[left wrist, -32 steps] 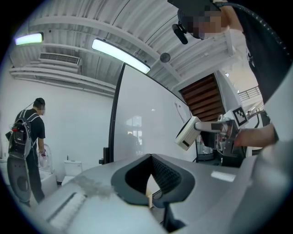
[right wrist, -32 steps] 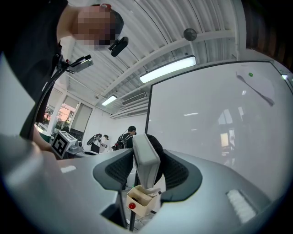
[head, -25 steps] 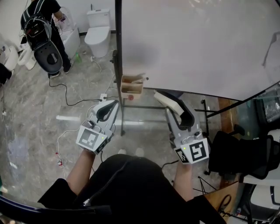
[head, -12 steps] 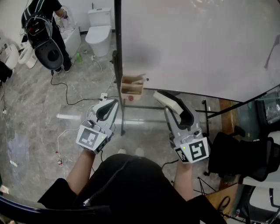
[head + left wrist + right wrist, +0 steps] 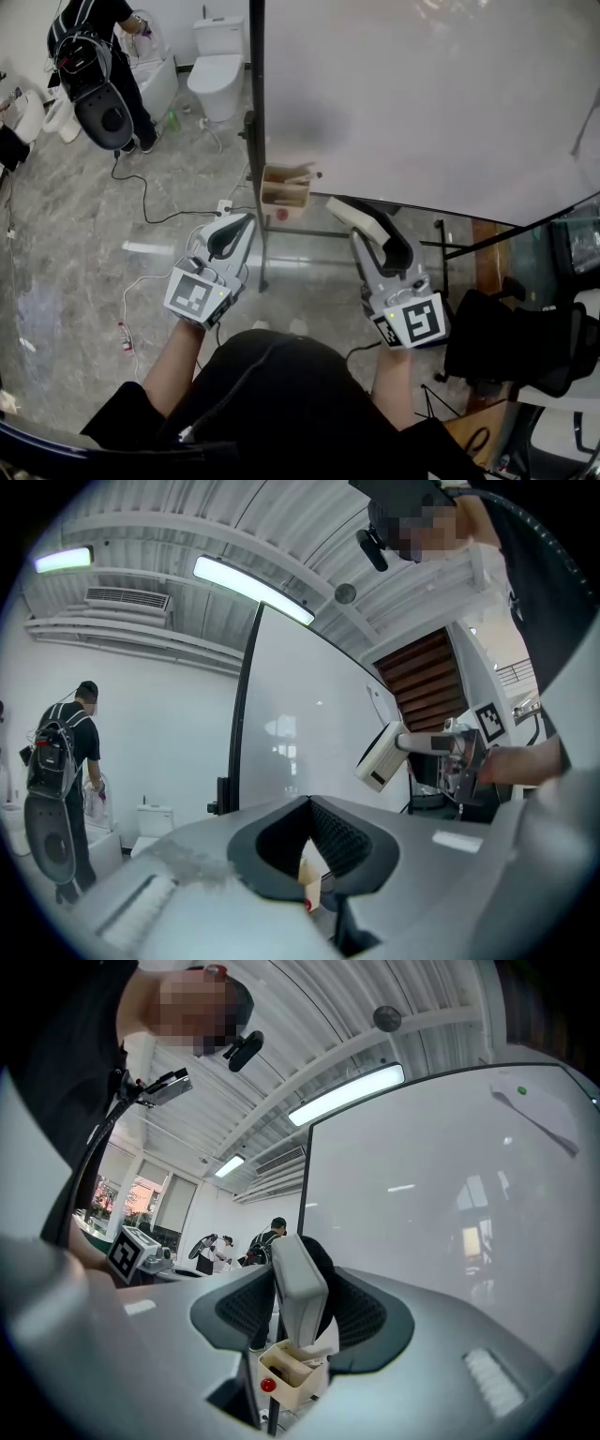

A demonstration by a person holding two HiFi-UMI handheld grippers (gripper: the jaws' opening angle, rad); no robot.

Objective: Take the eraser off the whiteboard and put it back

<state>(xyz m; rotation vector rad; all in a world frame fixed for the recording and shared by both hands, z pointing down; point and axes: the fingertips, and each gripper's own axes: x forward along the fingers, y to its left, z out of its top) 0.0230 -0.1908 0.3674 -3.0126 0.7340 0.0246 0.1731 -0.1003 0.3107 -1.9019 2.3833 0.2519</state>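
White and glossy, the whiteboard [image 5: 422, 94] fills the head view from 12 round to 3 o'clock. A black upright post [image 5: 253, 94] edges it on the left.

We hold the eraser [image 5: 352, 212] in the right claw [image 5: 375, 239]. Its jaws stand partly apart and clamp the eraser's two sides. The pale body pokes out toward 11 o'clock, just below the board's lower edge; we cannot tell whether it touches the board. The left claw [image 5: 242, 225] has its jaws drawn together on nothing and hovers beside the post, at 9 o'clock of the eraser.

Between the two claws, toward 12 o'clock, a small cardboard box [image 5: 284, 186] hangs at the board's lower left corner, with a red knob [image 5: 279, 215] just under it. Cables [image 5: 150, 220] trail over the grey marble floor [image 5: 75, 244]. A toilet [image 5: 211, 61] stands at 11 o'clock, with a person carrying a backpack [image 5: 94, 52] at its 9 o'clock. A black chair [image 5: 506, 337] sits at 4 o'clock.

Against the frame from a second before, both claws keep their places and the eraser stays gripped the same way. The person by the toilet has shifted slightly toward the top edge.

The only print we can make out is the black-and-white square pattern on each marker cube [image 5: 412, 322]. A dark label [image 5: 378, 777] on the eraser's end, seen in the left gripper view, is too small to read.
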